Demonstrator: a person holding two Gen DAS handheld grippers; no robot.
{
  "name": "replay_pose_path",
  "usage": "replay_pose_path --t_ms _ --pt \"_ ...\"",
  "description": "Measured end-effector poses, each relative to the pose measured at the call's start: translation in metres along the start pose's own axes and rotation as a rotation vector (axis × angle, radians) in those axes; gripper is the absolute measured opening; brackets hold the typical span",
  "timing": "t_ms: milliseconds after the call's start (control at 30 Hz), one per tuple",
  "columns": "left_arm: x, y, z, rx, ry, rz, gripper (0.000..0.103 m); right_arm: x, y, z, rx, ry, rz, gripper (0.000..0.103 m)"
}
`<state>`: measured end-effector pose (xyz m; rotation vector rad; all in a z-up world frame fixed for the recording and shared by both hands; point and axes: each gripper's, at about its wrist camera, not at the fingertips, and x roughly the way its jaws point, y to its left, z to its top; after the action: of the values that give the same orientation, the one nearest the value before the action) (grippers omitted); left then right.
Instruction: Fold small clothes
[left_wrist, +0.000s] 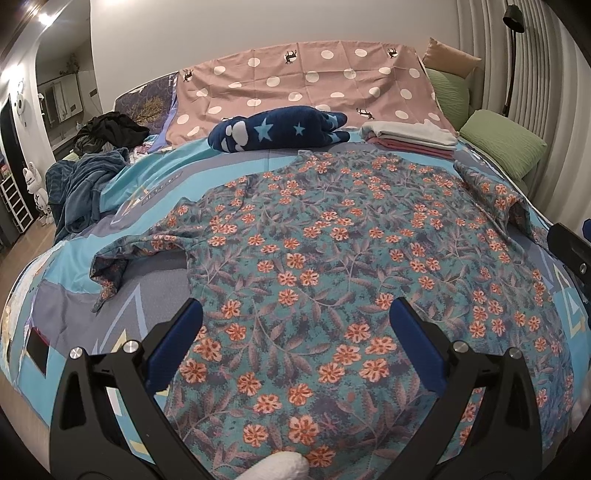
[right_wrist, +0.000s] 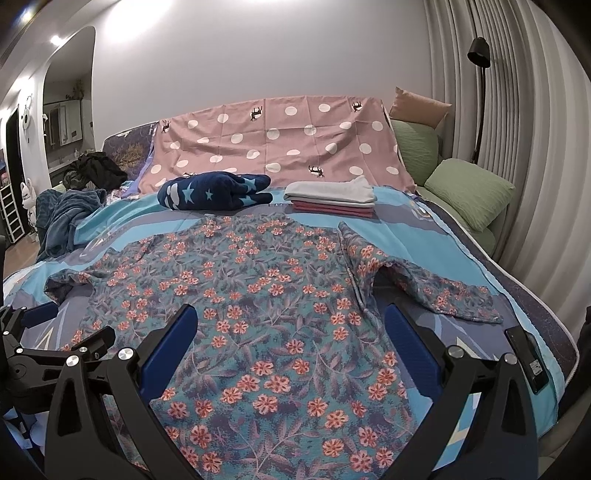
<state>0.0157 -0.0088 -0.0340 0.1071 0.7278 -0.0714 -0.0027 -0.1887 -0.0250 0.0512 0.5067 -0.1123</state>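
A teal floral shirt (left_wrist: 332, 236) with orange flowers lies spread flat on the bed, collar toward the far side, both sleeves out; it also shows in the right wrist view (right_wrist: 258, 295). My left gripper (left_wrist: 295, 314) is open and empty, hovering over the shirt's lower left part. My right gripper (right_wrist: 290, 321) is open and empty over the shirt's lower right part. The left gripper's body (right_wrist: 48, 350) shows at the left edge of the right wrist view.
A stack of folded clothes (right_wrist: 330, 197) and a rolled navy star blanket (right_wrist: 212, 194) lie at the far side. Green pillows (right_wrist: 467, 190) sit at right, a crumpled blue blanket (left_wrist: 81, 184) at left. A black phone (right_wrist: 526, 358) lies near the bed's right edge.
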Motion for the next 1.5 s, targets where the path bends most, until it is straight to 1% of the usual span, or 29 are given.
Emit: replay_pose_path --t_ms 200,300,567,700,867,967,1033,1067,1100,1133,1167,1200,1233,1333,1400,1433,1500 --pt "0.002 0.003 0.001 -0.005 0.004 0.001 0.101 0.002 -0.002 -0.001 0.006 0.004 0.000 0.102" --pt "0.002 0.007 0.002 -0.023 0.007 -0.017 0.101 0.003 -0.002 -0.001 0.012 0.006 0.006 0.102" --pt "0.003 0.019 0.000 -0.044 -0.018 -0.032 0.101 0.011 0.008 0.001 -0.011 0.020 0.009 0.102" --pt "0.011 0.028 -0.001 -0.069 -0.010 -0.095 0.101 0.017 0.014 0.003 -0.014 0.034 0.009 0.102" --pt "0.023 0.044 -0.001 -0.102 0.002 -0.145 0.101 0.027 0.022 0.007 -0.019 0.046 0.007 0.102" --pt "0.032 0.063 -0.002 -0.148 0.024 -0.206 0.100 0.035 0.029 0.010 -0.026 0.059 0.008 0.102" --pt "0.039 0.079 -0.005 -0.186 0.046 -0.230 0.091 0.041 0.033 0.013 -0.034 0.068 0.009 0.102" --pt "0.042 0.086 -0.006 -0.201 0.057 -0.238 0.083 0.044 0.037 0.014 -0.040 0.072 0.009 0.101" --pt "0.048 0.098 -0.008 -0.231 0.079 -0.256 0.072 0.047 0.040 0.015 -0.046 0.075 0.009 0.101" --pt "0.052 0.110 -0.010 -0.264 0.095 -0.274 0.067 0.050 0.043 0.016 -0.052 0.079 0.009 0.102" --pt "0.056 0.120 -0.011 -0.292 0.104 -0.287 0.055 0.054 0.047 0.017 -0.060 0.084 0.011 0.101" --pt "0.059 0.136 -0.012 -0.336 0.114 -0.298 0.048 0.057 0.050 0.018 -0.068 0.087 0.012 0.101" --pt "0.062 0.154 -0.014 -0.381 0.114 -0.294 0.046 0.060 0.053 0.018 -0.076 0.090 0.014 0.101" --pt "0.065 0.211 -0.017 -0.519 0.087 -0.237 0.040 0.070 0.063 0.019 -0.099 0.106 0.018 0.101" --pt "0.068 0.252 -0.025 -0.653 0.060 -0.217 0.038 0.077 0.069 0.020 -0.105 0.114 0.029 0.101" --pt "0.072 0.275 -0.032 -0.740 0.050 -0.215 0.038 0.079 0.071 0.020 -0.106 0.116 0.032 0.101" --pt "0.083 0.310 -0.044 -0.865 0.058 -0.193 0.037 0.085 0.077 0.021 -0.113 0.123 0.036 0.101"
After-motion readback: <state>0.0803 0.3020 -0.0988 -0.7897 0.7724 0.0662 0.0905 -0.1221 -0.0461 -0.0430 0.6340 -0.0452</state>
